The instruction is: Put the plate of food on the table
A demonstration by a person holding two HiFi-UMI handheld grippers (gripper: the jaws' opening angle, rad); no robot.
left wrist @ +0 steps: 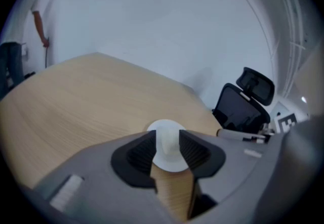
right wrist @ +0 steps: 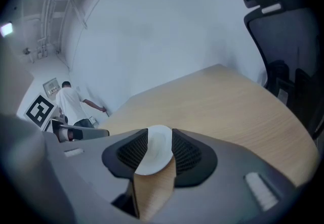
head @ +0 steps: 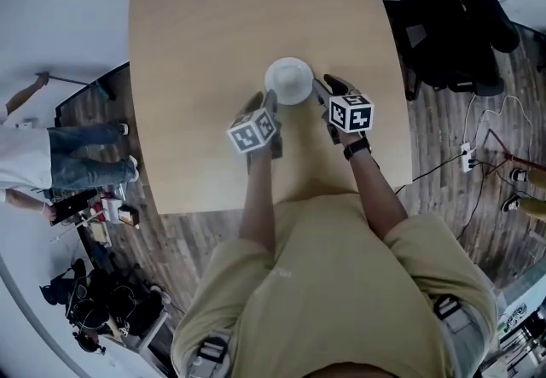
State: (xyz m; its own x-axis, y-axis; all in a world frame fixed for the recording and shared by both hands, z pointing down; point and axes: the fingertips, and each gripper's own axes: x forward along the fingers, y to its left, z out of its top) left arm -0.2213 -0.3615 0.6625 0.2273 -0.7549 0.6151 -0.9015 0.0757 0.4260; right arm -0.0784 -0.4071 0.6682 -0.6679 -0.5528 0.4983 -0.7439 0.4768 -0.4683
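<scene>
Head view: plate (head: 289, 80) contents indistinct

No legible text, brand, number or label anywhere; square markers (head: 351, 114) show patterns only.

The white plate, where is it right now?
In the head view the white plate sits on the wooden table, near its middle, between the left hand-held gripper and the right hand-held gripper.

head: steeply overhead | gripper views: low, close | shared: plate (head: 289, 80), table (head: 213, 52)
</scene>
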